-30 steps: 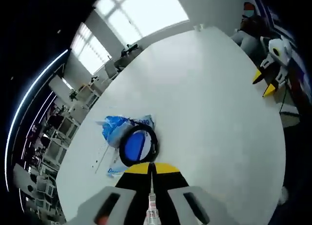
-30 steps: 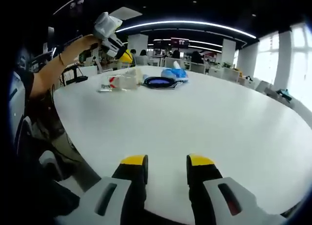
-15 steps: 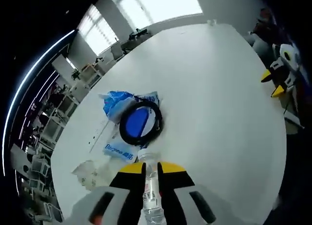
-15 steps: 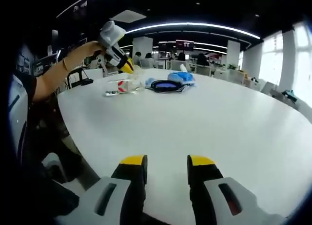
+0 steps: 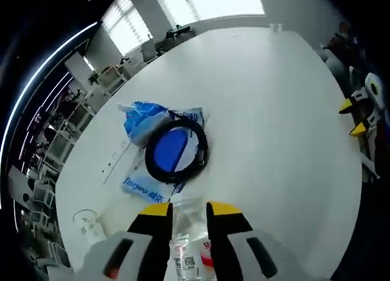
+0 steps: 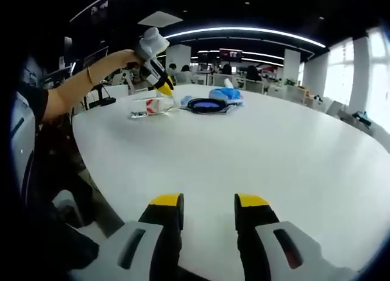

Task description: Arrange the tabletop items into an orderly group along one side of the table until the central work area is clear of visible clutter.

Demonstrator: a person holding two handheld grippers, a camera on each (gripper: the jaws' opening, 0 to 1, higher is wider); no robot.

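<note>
At tabletop edge | left gripper (image 5: pixel 187 213) fingers straddle the clear bottle (image 5: pixel 186 244), its long axis along them (grip uncertain) | right gripper (image 6: pixel 207 205) spread, empty, well apart from the clutter

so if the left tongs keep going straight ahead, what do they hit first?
The clear plastic bottle already sits between the left tongs. Beyond it, likely the black cable coil on the blue packet; depth is unclear.

The clear bottle (image 5: pixel 187 244) ran off the bottom edge of the left gripper view, its base cut off. A black cable coil (image 5: pixel 176 155) hid part of the blue packet (image 5: pixel 146 186). Its print was too blurred to read.
</note>
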